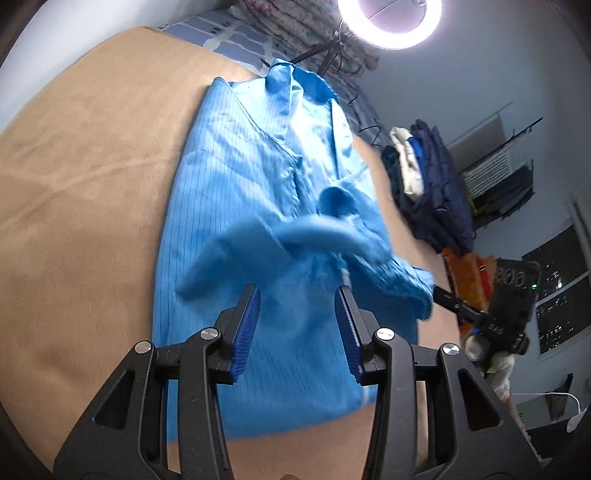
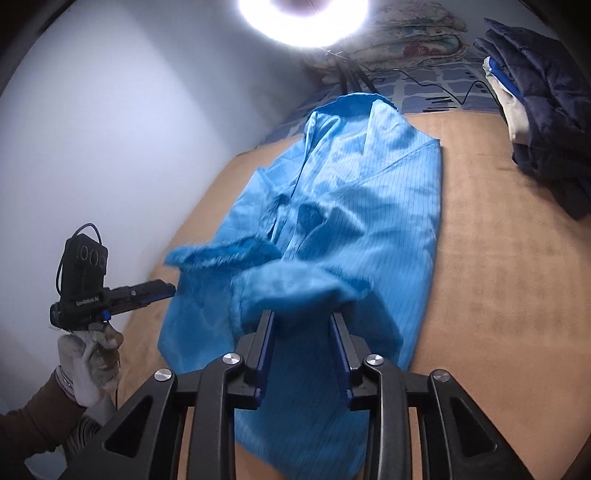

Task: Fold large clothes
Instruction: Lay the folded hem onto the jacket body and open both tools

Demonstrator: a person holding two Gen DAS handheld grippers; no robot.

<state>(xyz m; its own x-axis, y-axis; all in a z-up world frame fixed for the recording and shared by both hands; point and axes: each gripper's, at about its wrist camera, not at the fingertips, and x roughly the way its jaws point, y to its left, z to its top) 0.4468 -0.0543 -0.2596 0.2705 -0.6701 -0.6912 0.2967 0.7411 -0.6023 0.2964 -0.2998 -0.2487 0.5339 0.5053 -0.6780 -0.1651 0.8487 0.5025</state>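
A bright blue pinstriped coat [image 1: 236,192] lies lengthwise on the tan cover [image 1: 81,177], collar at the far end. Both sleeves are folded across its front. My left gripper [image 1: 299,291] hovers over the coat's lower half, open, with nothing between its blue pads. In the right wrist view the same coat [image 2: 388,206] fills the middle. A blurred sleeve cuff [image 2: 295,288] hangs loose just at the tips of my right gripper [image 2: 301,317], whose jaws stand apart and do not pinch it. A gloved hand [image 2: 92,354] holds the left gripper [image 2: 166,288] at the coat's left edge.
A stack of folded dark and white clothes [image 1: 432,192] [image 2: 546,92] sits on the cover to the coat's right. A ring light [image 1: 391,22] on a stand glares beyond the collar. Patterned bedding [image 2: 436,85] lies behind. Bare tan cover [image 2: 498,295] surrounds the coat.
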